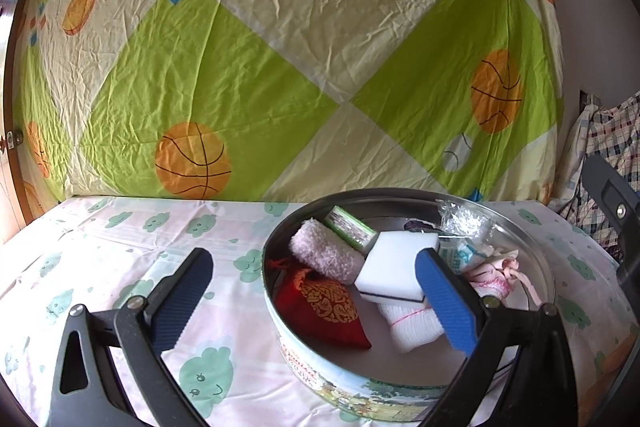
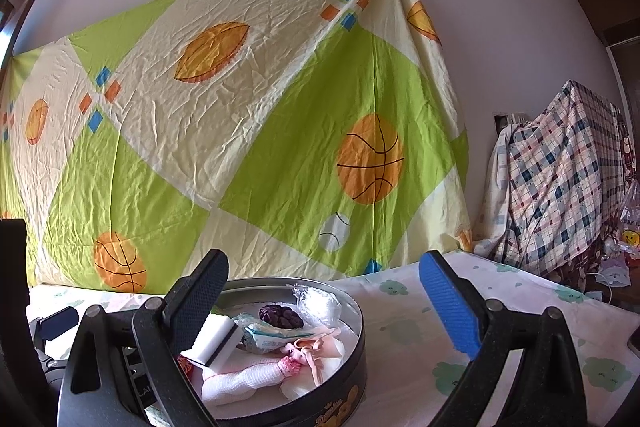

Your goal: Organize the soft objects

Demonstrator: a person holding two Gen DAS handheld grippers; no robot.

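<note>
A round metal tin (image 1: 532, 247) stands on the table and holds several soft things: a white sponge (image 1: 394, 263), a red embroidered pouch (image 1: 324, 311), a pink fluffy roll (image 1: 324, 253), a white gauze roll (image 1: 412, 327), pink cloth (image 1: 496, 277) and a clear plastic bag (image 1: 464, 219). My left gripper (image 1: 316, 295) is open and empty, its right finger over the tin. My right gripper (image 2: 326, 303) is open and empty above the tin (image 2: 356, 339); the sponge (image 2: 216, 339) and gauze roll (image 2: 244, 375) show there too.
A cloud-print cloth (image 1: 120, 251) covers the table. A green and cream sheet with basketballs (image 1: 280, 47) hangs on the wall behind. A plaid-covered pile (image 2: 560, 179) stands to the right. The other gripper's body (image 1: 612, 195) shows at the right edge of the left wrist view.
</note>
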